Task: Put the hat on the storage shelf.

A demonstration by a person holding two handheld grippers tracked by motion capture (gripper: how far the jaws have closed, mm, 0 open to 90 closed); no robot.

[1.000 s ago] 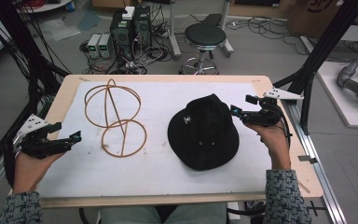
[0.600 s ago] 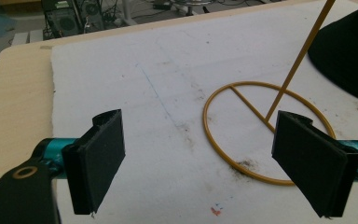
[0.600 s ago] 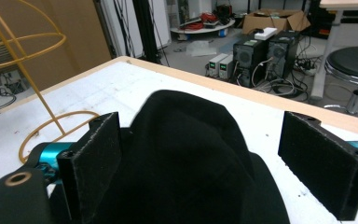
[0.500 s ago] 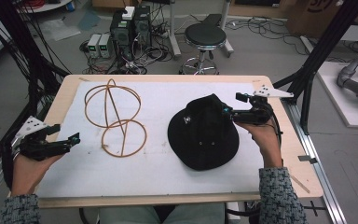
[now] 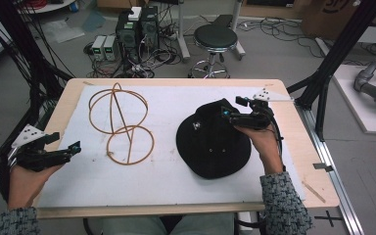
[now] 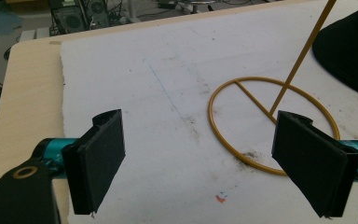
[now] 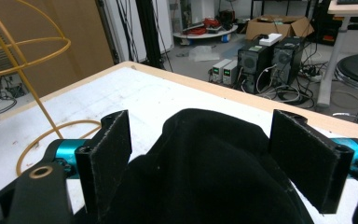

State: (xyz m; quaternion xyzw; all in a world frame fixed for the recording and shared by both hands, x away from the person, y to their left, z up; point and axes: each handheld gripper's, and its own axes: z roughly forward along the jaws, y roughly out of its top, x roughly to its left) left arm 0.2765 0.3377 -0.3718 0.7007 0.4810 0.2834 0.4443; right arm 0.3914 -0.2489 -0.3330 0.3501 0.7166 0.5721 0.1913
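While both jaws gape wide, right gripper (image 5: 231, 113) straddles one black hat (image 5: 210, 142).

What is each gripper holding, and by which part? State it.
Nothing is held. Right gripper is open around the black hat's crown; left gripper is open.

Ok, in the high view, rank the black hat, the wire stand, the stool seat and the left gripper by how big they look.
1. Black hat and wire stand: similar spread, too close to rank.
2. Left gripper and stool seat: look alike; the stool stands farther from the camera, so its true size is unsure.
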